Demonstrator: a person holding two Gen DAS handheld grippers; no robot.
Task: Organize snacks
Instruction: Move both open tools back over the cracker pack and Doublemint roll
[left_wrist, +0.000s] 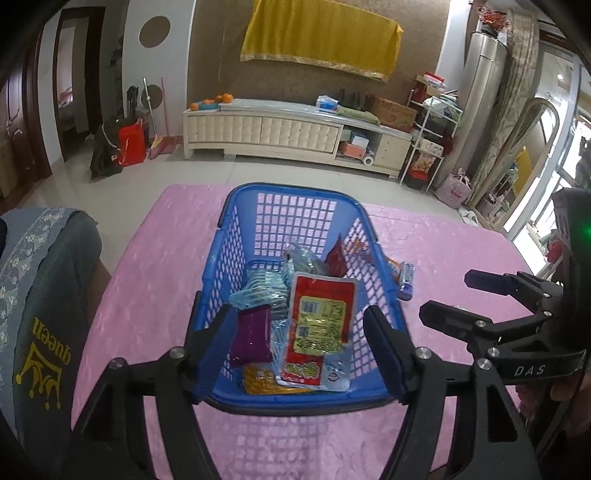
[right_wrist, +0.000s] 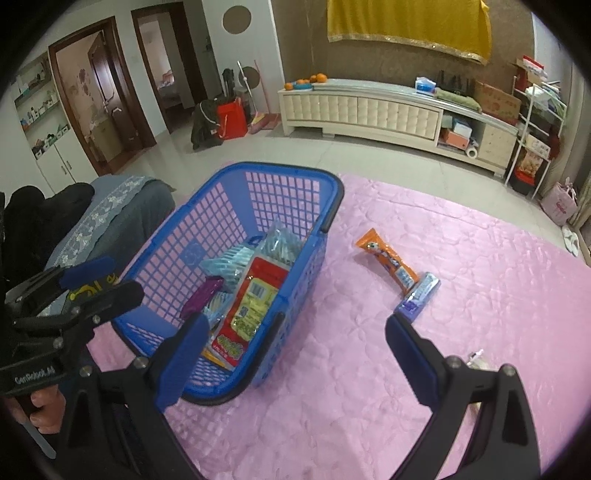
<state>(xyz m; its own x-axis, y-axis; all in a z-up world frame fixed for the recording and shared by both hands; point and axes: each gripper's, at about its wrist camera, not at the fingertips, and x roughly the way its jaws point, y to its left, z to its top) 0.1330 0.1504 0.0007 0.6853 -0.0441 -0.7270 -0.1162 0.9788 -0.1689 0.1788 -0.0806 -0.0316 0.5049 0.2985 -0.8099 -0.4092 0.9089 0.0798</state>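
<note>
We see the basket on the pink counter, its long axis running away from us, holding a red pack that leans lengthwise among other snacks. To its right, an orange tube and a purple bar lie touching on the counter, each slanting. Both our left tongs and right tongs are released, grasping nothing.

snack packets in basket, two tubes beside it.

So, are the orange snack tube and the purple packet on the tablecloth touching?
Touching. The right wrist view shows the orange snack tube with its lower end meeting the purple packet, no pink cloth between them.
</note>
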